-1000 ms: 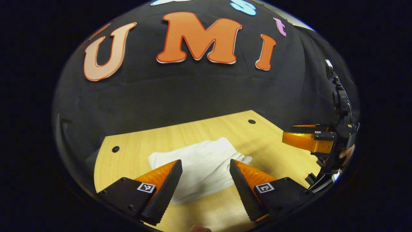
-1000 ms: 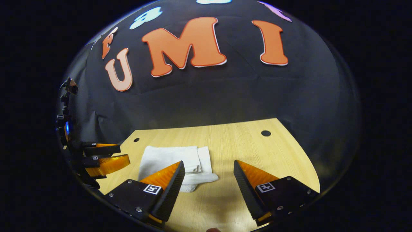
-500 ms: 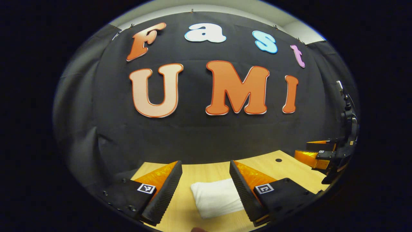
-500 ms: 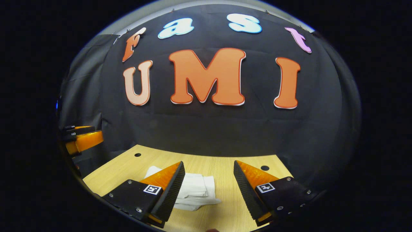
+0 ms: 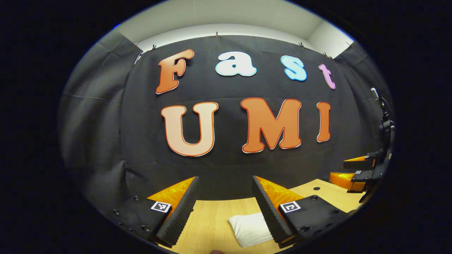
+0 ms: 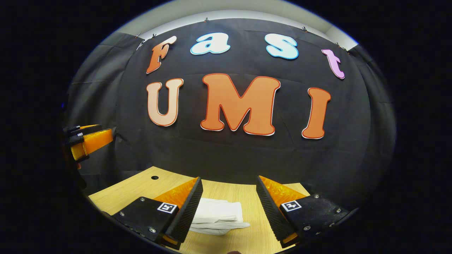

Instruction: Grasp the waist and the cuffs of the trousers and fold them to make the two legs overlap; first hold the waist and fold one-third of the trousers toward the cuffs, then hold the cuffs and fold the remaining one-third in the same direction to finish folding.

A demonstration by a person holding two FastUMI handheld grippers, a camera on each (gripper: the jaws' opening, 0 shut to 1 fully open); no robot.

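Observation:
The white trousers [image 5: 249, 228] lie folded into a small bundle on the wooden table [image 5: 212, 225], low in the left gripper view and partly behind one finger. In the right gripper view the trousers [image 6: 217, 220] show their stacked layers between the fingers. My left gripper [image 5: 224, 204] is open, held above the table with nothing between its fingers. My right gripper [image 6: 229, 206] is open too, likewise above the bundle and empty. The right gripper [image 5: 356, 173] also shows at the far right edge of the left gripper view, and the left gripper [image 6: 88, 139] at the far left of the right gripper view.
The black cloth wall [image 6: 229, 155] stands right behind the table's far edge. Small round holes sit in the tabletop, one [image 6: 154, 177] at the back left in the right gripper view, one [image 5: 316, 188] at the right in the left gripper view.
Both grippers have risen and tilted up away from the table. The folded trousers have slid low in both views and stayed put on the table. Both grippers stayed open.

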